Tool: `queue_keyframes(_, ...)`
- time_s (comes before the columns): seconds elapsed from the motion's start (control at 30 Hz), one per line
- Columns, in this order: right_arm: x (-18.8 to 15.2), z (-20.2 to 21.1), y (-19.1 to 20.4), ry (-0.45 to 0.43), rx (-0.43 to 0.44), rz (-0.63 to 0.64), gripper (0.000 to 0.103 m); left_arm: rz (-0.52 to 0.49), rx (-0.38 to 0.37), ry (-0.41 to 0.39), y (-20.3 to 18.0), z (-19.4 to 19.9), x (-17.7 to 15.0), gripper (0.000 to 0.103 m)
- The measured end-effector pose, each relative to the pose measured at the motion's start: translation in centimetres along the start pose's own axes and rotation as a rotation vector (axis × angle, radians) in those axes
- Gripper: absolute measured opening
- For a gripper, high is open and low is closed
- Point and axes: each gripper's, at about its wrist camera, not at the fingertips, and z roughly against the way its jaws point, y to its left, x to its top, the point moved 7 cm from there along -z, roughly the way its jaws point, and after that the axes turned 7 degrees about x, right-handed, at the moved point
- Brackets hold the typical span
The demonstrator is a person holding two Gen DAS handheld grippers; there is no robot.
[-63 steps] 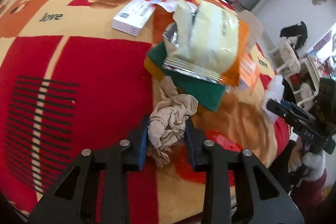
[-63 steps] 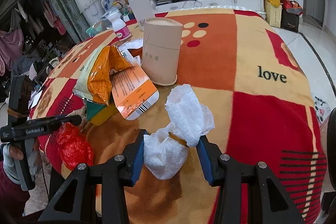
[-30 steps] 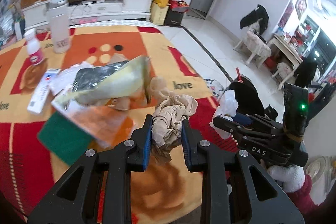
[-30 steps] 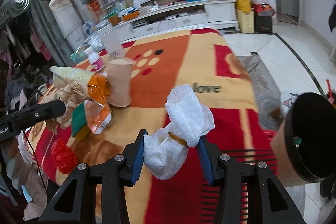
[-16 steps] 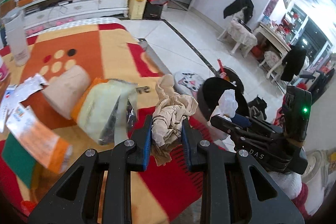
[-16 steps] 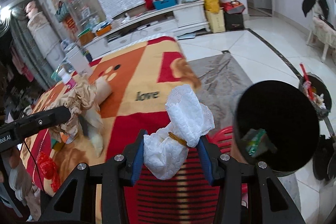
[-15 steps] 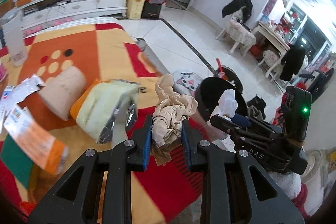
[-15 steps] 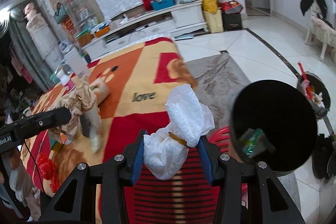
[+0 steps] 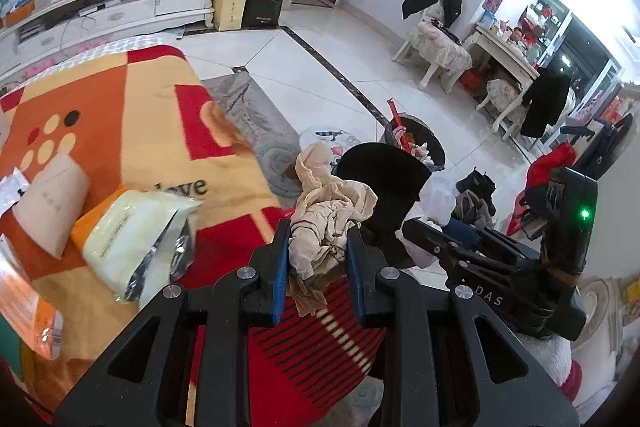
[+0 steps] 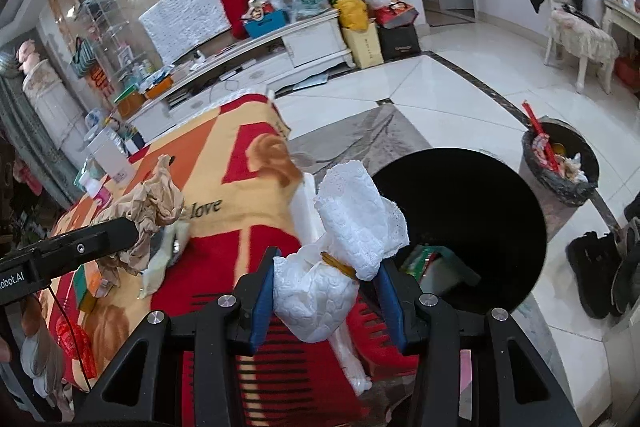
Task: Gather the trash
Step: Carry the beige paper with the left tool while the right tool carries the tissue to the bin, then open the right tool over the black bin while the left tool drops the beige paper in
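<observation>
Change since earlier: both tools have been carried from over the counter's middle to its edge, and the black bin, unseen two seconds ago, now fills the right of the right wrist view.
Left tool (image 9: 314,263): clenched on a crumpled beige paper wad (image 9: 328,215), which is pinched between the blue pads (image 9: 280,267) and bulges above them.
Left tool's place: held over the red striped corner of the counter (image 9: 152,99), near the black bin (image 9: 384,183); in the right wrist view it (image 10: 132,231) is seen at the left with the wad (image 10: 148,211) at its tip.
Right tool (image 10: 326,287): clenched on a white lace-edged bundle (image 10: 340,251) tied at the waist with a yellow band (image 10: 338,263).
Right tool's place: held at the counter's edge (image 10: 240,163), just beside the bin's open mouth (image 10: 472,227); in the left wrist view its black body (image 9: 500,275) is seen at the right with a green light lit, its tip partly hidden.
Bin contents: a green-and-red packet (image 10: 424,259) is seen inside.
Counter: covered with a red, orange and yellow blanket marked "love"; a pale yellow foil packet (image 9: 136,239), a beige paper cup (image 9: 50,203) lying on its side and an orange card (image 9: 24,303) are left on it.
Floor: a second, fuller waste basket (image 10: 560,163) is set well apart from the black bin.
</observation>
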Motion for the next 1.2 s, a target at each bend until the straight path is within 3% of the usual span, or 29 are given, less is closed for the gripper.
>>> queue_keyframes(0.83,0.2,-0.9,-6.7,0.041,-0.08,-0.106,0.045,0.027,-0.118,0.096,-5.4,-8.3,1.9,0.023)
queue_keyframes(0.93,0.2,-0.9,-7.8,0.032,-0.097,-0.141,0.053,0.037,-0.136,0.094,-6.0,-8.9,2.2,0.023)
queue_keyframes(1.2,0.2,-0.2,-9.6,0.013,-0.105,-0.197,0.054,0.058,-0.187,0.087,-7.0,-10.6,2.7,0.033)
